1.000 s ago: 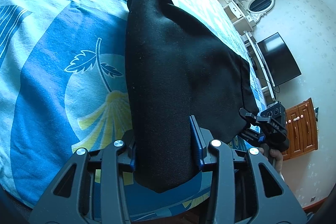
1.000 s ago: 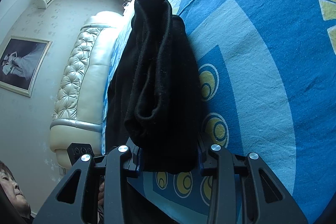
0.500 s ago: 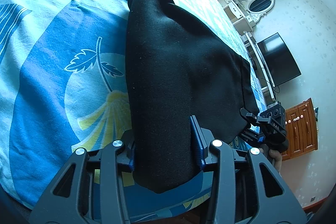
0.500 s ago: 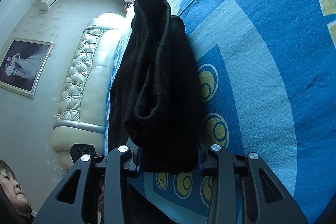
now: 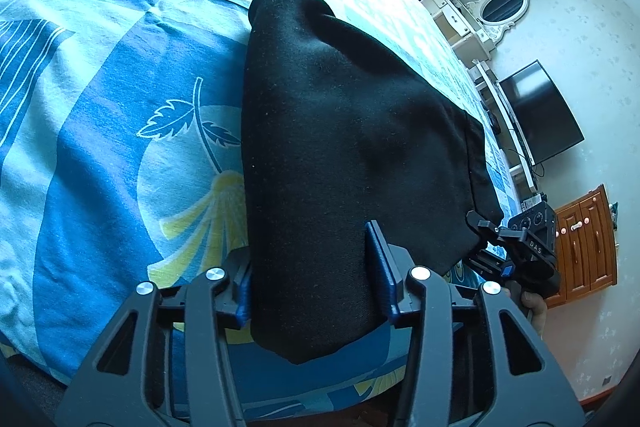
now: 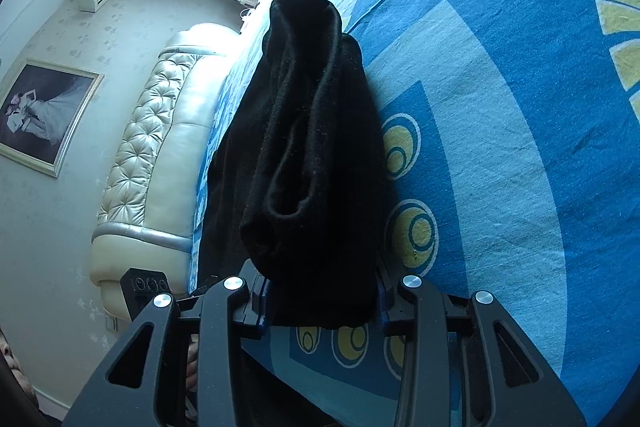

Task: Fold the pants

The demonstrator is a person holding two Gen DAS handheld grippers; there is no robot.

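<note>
Black pants (image 5: 344, 147) lie folded on a blue patterned bed sheet (image 5: 100, 115). My left gripper (image 5: 312, 283) is shut on one near corner of the pants, with cloth bunched between the blue pads. The right gripper (image 5: 520, 247) shows at the far right of the left wrist view, at the other corner. In the right wrist view my right gripper (image 6: 320, 291) is shut on the layered edge of the pants (image 6: 304, 147), which stretch away toward the far fold. The left gripper's body (image 6: 146, 283) shows at lower left.
The bed sheet (image 6: 520, 147) extends to the right. A quilted cream headboard (image 6: 152, 147) and a framed picture (image 6: 44, 111) are on the left. A television (image 5: 540, 111), a white dresser (image 5: 460, 19) and a wooden cabinet (image 5: 588, 243) stand beyond the bed.
Both grippers keep hold of the pants. The views have shifted very slightly; the pants stay in the same place.
</note>
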